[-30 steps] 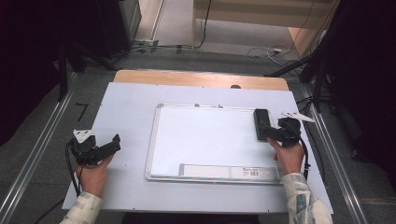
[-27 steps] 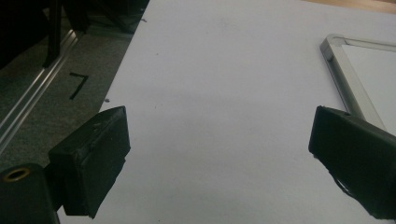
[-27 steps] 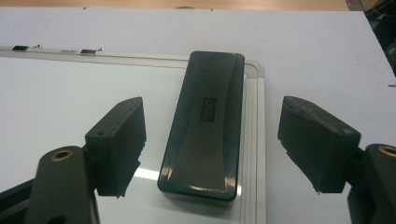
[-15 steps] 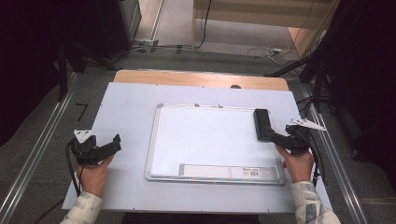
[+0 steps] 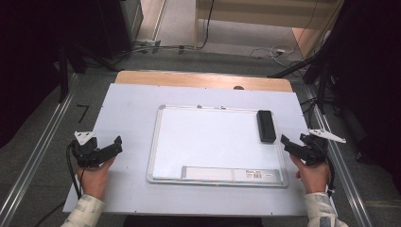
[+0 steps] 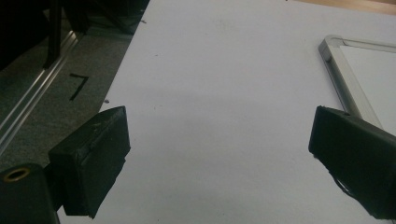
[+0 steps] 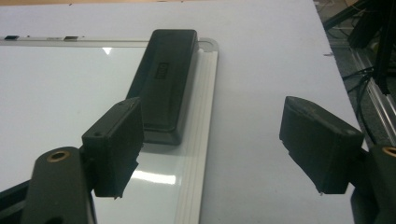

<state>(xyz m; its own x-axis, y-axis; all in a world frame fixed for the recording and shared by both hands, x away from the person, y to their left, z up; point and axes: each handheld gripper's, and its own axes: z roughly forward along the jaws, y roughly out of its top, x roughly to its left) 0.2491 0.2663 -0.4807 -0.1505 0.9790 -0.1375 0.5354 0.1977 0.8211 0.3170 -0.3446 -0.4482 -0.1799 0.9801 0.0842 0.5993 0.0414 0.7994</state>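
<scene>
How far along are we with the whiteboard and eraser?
Done, it seems: the white, metal-framed whiteboard looks clean, and the black rectangular eraser lies on its right edge. In hand: nothing; right gripper and left gripper are open. Left: apparently nothing.

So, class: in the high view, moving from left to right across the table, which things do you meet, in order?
left gripper → whiteboard → black eraser, lying on the whiteboard's right part → right gripper, with open jaws and nothing between them.
</scene>
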